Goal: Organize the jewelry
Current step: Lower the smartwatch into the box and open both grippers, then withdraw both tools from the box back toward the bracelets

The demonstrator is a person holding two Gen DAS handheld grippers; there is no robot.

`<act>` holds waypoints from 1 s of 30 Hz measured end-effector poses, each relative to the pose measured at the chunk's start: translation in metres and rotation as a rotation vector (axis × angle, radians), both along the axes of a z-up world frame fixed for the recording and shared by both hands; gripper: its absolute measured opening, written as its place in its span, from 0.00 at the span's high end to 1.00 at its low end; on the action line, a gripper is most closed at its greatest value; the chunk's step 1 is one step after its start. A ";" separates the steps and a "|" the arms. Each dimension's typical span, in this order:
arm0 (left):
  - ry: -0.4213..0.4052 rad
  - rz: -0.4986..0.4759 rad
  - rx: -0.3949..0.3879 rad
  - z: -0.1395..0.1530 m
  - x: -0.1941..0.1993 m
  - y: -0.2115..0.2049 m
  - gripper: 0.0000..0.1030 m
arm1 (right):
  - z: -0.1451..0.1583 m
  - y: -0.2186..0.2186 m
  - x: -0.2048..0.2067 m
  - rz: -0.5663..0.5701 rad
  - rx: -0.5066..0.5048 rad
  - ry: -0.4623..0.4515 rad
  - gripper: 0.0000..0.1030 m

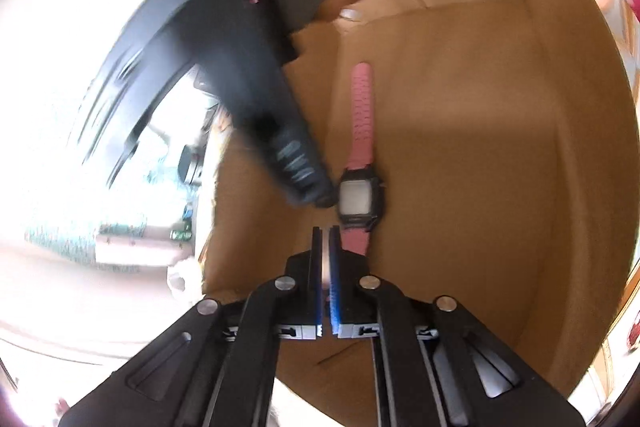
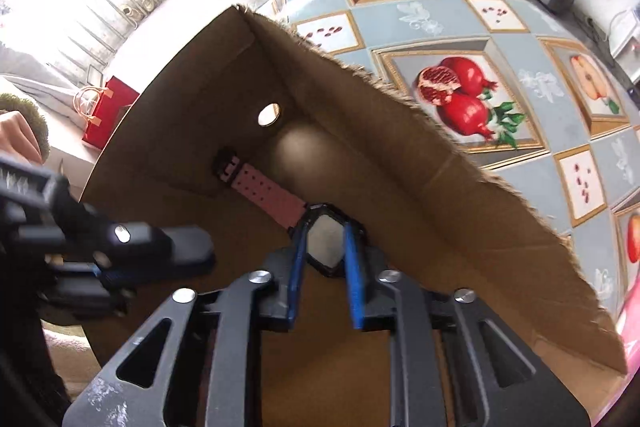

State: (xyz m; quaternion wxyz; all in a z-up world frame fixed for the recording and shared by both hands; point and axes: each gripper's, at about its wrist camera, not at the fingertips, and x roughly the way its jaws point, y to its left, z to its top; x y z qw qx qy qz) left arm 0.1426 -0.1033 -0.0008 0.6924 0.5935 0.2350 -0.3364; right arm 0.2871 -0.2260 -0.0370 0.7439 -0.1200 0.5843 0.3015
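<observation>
Jaws of the right gripper (image 2: 323,247) stand partly apart with the black case of the pink-strapped digital watch (image 2: 324,241) between the blue pads; whether the pads press on it cannot be told. Jaws of the left gripper (image 1: 325,239) are clenched together, and the lower end of the pink strap runs in at the slit between the pads, though a grip cannot be confirmed. That watch (image 1: 361,195) lies on the floor of the brown cardboard box (image 2: 440,187), at mid-frame in both views, strap reaching toward the upper left in the right wrist view. Beyond the box's torn rim, upper right, spreads a pomegranate-patterned tablecloth (image 2: 472,95).
</observation>
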 end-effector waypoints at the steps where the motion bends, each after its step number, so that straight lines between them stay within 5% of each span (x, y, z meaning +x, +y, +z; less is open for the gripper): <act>1: 0.006 0.026 -0.035 0.007 0.002 0.004 0.95 | 0.002 -0.002 -0.001 -0.002 -0.003 -0.013 0.67; 9: 0.124 0.346 -0.371 0.059 0.019 0.061 0.90 | -0.003 0.005 -0.030 0.155 -0.108 -0.103 0.49; 17: 0.187 0.622 -0.698 0.063 -0.007 0.124 0.72 | -0.030 0.017 -0.042 0.239 -0.287 -0.167 0.49; 25: 0.281 0.750 -0.841 0.044 -0.043 0.154 0.65 | -0.034 0.006 -0.031 0.189 -0.371 -0.212 0.61; 30: 0.319 0.773 -0.865 0.031 -0.065 0.165 0.57 | -0.019 -0.003 -0.051 0.158 -0.370 -0.242 0.58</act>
